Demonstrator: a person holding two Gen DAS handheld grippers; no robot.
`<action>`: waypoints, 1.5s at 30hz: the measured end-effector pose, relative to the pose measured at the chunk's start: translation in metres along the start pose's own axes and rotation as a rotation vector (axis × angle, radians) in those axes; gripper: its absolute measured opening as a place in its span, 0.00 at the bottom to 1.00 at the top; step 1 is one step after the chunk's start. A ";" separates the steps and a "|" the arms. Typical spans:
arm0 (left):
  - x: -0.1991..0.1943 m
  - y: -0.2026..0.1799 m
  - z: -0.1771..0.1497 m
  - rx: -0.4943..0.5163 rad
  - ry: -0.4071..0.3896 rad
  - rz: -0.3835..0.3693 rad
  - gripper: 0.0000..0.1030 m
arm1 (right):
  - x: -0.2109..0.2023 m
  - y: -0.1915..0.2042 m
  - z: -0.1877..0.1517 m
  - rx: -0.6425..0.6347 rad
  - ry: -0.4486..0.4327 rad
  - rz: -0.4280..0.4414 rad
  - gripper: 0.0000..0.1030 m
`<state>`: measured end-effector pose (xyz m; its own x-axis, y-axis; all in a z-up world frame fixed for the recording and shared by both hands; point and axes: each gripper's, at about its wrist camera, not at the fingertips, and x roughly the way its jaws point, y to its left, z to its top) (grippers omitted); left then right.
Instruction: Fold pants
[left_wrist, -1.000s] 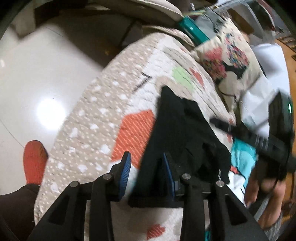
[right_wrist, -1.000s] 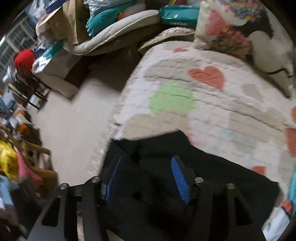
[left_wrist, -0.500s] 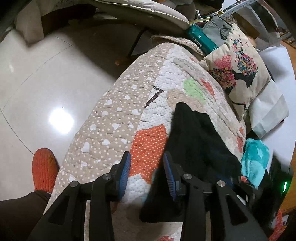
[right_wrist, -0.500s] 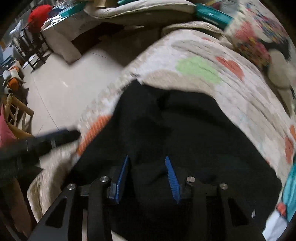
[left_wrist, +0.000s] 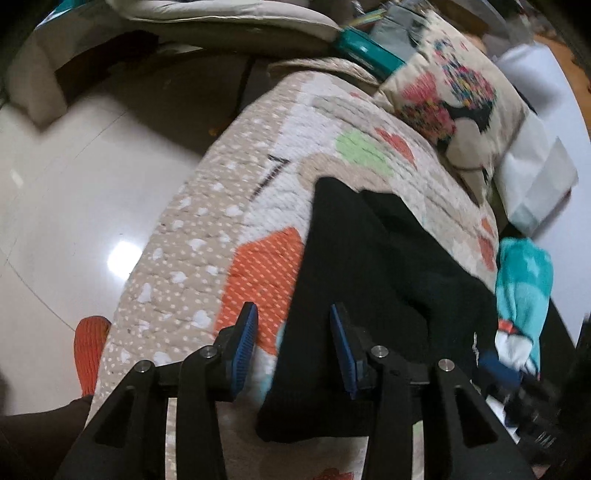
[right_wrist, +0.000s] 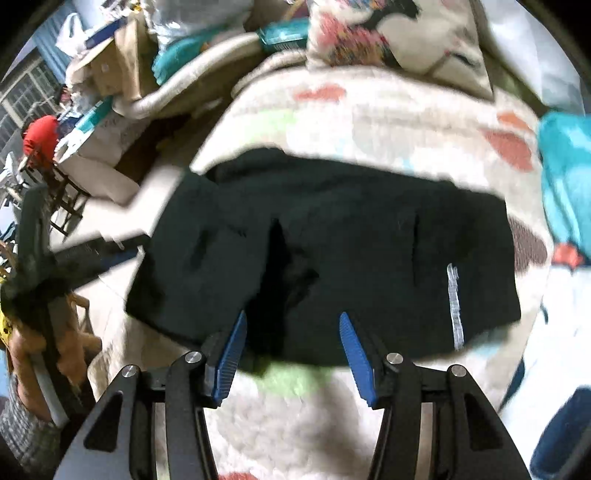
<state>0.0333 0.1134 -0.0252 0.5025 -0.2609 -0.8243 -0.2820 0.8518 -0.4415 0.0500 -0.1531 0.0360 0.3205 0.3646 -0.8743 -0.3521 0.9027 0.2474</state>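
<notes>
The black pants are lying in a soft, thick, roughly rectangular bundle on the quilted, heart-patterned bed cover, so the folding is looking well advanced, though the layers are sitting rumpled. The left tool and the right tool are both hovering spread and gripping nothing, each at the bundle's near edge. Next, I judge, a tool is needing to pinch an edge for another fold or smoothing.
</notes>
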 end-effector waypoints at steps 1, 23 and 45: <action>0.003 -0.003 -0.002 0.009 0.013 0.002 0.38 | 0.004 0.008 0.008 -0.017 0.003 0.021 0.55; 0.006 -0.018 -0.004 0.064 0.027 0.015 0.44 | -0.036 -0.071 0.029 0.273 -0.239 -0.033 0.66; 0.089 -0.285 0.021 0.671 0.152 -0.124 0.54 | -0.017 -0.155 -0.078 0.761 -0.287 -0.002 0.66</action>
<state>0.1756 -0.1431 0.0348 0.3644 -0.3937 -0.8439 0.3608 0.8952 -0.2618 0.0302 -0.3167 -0.0200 0.5697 0.3136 -0.7597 0.3101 0.7740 0.5521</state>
